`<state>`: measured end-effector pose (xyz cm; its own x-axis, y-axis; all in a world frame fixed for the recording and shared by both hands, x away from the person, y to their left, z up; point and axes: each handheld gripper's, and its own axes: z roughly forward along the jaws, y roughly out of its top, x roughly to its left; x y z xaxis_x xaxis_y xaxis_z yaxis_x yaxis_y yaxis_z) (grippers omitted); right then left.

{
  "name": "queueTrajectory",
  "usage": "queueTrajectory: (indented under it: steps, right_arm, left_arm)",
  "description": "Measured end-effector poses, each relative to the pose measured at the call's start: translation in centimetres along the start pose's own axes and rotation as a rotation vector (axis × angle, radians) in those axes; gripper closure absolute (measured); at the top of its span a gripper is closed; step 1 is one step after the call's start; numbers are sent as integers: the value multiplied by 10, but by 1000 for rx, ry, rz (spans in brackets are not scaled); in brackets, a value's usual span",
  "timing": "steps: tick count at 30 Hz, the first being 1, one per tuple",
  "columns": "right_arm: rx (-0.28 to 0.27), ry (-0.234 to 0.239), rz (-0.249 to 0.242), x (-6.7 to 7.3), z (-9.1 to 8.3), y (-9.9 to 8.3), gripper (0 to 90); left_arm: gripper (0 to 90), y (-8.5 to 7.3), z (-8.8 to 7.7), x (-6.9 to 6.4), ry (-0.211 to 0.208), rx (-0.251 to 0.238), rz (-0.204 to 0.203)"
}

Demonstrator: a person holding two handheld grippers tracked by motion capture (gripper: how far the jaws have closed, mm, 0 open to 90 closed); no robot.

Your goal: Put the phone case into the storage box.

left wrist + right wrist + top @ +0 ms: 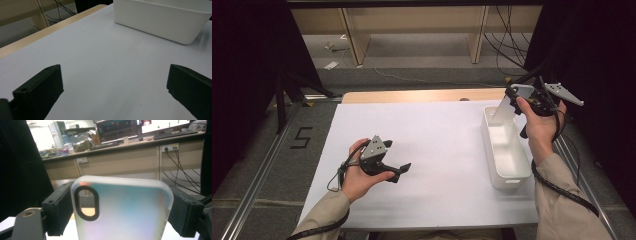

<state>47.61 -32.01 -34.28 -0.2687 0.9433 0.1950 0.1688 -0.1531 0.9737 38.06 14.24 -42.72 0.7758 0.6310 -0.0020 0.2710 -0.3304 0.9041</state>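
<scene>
My right gripper [516, 96] is raised over the far end of the white bin [486, 136] at the table's right, and it is shut on a frosted translucent phone case [503, 107]. In the right gripper view the case [125, 215] stands upright between both black jaws, its oval camera cutout at the upper left. My left gripper [396, 156] rests low over the white table top [437, 130] at the left, pointing right toward the bin. Its jaws [115, 90] stand wide open with nothing between them.
The bin [160, 22] is long and narrow, running front to back along the right edge of the table. A wooden strip [412, 95] borders the table's far edge. Beyond it are desk legs and loose cables on the floor [507, 50].
</scene>
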Motion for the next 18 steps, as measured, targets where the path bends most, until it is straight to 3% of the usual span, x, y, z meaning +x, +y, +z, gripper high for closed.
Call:
queueTrajectory:
  steps: [18]
  right_arm:
    - [10, -10, -23, 0, 7, -2, 185]
  left_arm:
    - [0, 0, 0, 0, 0, -4, -4]
